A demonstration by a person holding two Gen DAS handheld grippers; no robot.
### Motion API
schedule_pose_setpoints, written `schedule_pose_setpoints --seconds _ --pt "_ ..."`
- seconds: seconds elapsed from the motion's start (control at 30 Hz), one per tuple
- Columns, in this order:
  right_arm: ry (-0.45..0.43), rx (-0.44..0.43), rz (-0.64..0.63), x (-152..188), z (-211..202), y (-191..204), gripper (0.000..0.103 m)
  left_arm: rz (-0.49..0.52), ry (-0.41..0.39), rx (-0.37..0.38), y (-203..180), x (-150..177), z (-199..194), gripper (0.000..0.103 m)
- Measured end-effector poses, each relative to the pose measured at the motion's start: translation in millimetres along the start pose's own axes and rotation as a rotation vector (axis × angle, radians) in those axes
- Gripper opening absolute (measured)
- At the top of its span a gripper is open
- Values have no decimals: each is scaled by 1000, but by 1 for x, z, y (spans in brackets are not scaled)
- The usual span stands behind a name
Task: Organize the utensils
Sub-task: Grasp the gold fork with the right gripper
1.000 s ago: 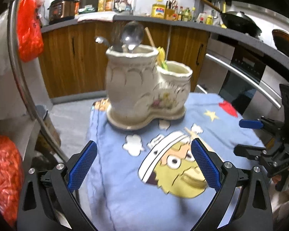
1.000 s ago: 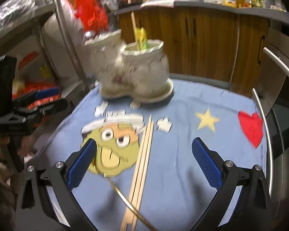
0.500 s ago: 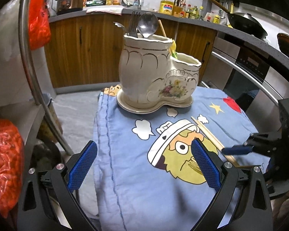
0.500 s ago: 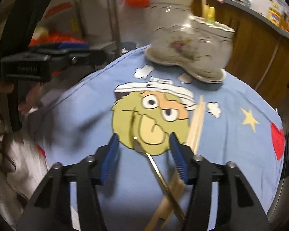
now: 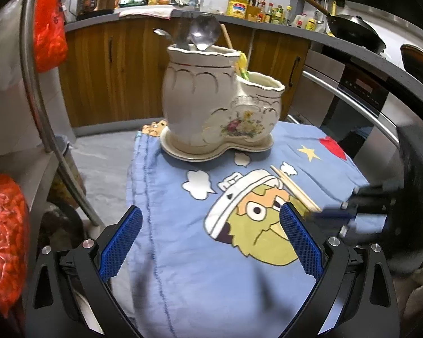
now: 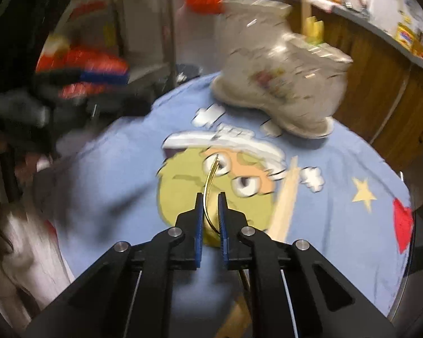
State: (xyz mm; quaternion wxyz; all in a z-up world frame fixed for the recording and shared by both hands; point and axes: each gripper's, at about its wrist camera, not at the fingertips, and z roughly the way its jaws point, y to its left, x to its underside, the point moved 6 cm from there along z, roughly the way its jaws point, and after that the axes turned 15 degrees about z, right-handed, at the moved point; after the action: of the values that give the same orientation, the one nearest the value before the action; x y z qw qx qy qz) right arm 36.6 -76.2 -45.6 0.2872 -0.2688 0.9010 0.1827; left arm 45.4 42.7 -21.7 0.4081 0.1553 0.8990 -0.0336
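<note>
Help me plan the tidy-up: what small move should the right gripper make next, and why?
Probably lift a little and carry toward the boot-shaped holder. The right gripper has its jaws nearly closed on a thin gold utensil, whose tip curves out over the blue cloth. The holder already has a spoon standing in it. The chopsticks lie on the cloth; the left gripper is open.

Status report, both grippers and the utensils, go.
Left gripper open, empty, above the cloth. Right gripper shut on gold utensil. Chopsticks loose on cloth. Boot-shaped holder ahead, nothing blocking it.
</note>
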Motion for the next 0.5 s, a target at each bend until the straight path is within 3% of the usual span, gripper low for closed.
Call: schedule_pose_setpoints --seconds 0.17,0.33,0.5 --pt "-123 39 134 -23 -32 -37 6 13 27 51 -24 -7 14 97" --pt "-193 65 264 -32 -45 -71 5 11 113 78 -60 -11 47 94" --pt "-217 55 309 -31 -47 -84 5 -20 216 103 -87 -8 78 75"
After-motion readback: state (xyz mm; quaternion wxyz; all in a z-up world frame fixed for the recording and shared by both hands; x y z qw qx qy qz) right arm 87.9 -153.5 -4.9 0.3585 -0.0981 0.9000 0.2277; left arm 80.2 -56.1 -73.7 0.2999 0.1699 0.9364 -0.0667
